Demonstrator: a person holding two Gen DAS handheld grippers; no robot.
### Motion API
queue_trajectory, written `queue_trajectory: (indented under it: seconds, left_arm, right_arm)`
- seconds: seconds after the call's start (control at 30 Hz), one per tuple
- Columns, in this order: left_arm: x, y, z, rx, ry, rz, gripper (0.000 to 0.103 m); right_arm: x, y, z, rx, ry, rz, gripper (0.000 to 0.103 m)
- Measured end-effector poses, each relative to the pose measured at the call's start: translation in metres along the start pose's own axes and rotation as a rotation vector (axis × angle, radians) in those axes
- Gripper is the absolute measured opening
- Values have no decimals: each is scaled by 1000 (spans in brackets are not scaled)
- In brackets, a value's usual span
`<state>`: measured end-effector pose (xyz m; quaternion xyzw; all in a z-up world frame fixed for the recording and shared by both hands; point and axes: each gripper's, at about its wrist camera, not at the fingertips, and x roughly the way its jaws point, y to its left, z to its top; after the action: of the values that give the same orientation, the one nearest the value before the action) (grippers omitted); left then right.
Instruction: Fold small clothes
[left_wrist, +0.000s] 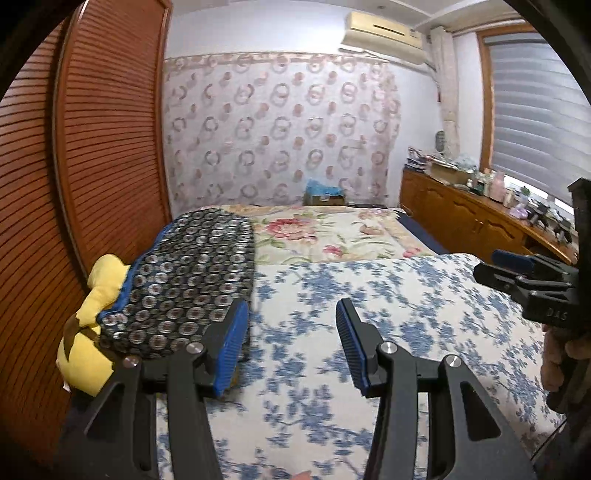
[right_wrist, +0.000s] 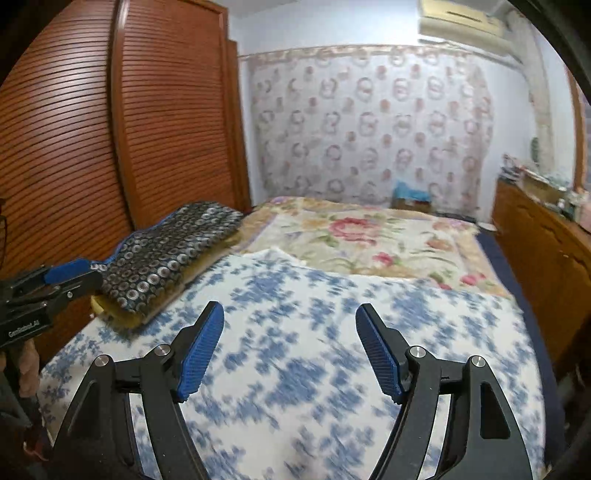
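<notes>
The blue-flowered sheet (right_wrist: 295, 350) smears with motion blur around both tools. At 3 o'clock in the left wrist view, the right tool (left_wrist: 517, 269) is cut by the edge, its jaws unreadable there. At 9 o'clock in the right wrist view, the left tool (right_wrist: 59, 277) is likewise cut off. The clutter (left_wrist: 491, 181) on the sideboard is too small to name. The patterned cushion (left_wrist: 184, 280) hides part of the yellow toy (left_wrist: 92, 325).

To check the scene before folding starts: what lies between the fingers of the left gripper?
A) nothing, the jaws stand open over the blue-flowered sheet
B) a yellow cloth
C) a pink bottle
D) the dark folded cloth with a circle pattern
A: the left gripper has open jaws with only the blue-flowered sheet seen through the gap; the dark circle-patterned cloth lies beside it, not gripped.
</notes>
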<state>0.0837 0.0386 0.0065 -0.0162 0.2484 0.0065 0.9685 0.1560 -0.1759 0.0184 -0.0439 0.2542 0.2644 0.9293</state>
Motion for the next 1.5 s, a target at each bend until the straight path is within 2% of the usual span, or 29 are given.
queue_trajectory:
  seconds: [0.33,0.57,0.8,1.5]
  left_arm:
    - [-24,-40,12,37,-18,-41,48]
    - [-45,-52,25,49,-50,-20,48]
    - [-58,-52,28,41,-71,-21,49]
    - [-58,-50,25,30,-76,-3,49]
  right_arm:
    - [-74,-21,-9,48,-88,-129,76]
    - [-105,-19,-5,52,-138,-173,76]
    - [-116,-17,-8,67,-163,-185,76]
    - [-112,-18,-11,79,-157,-203,76]
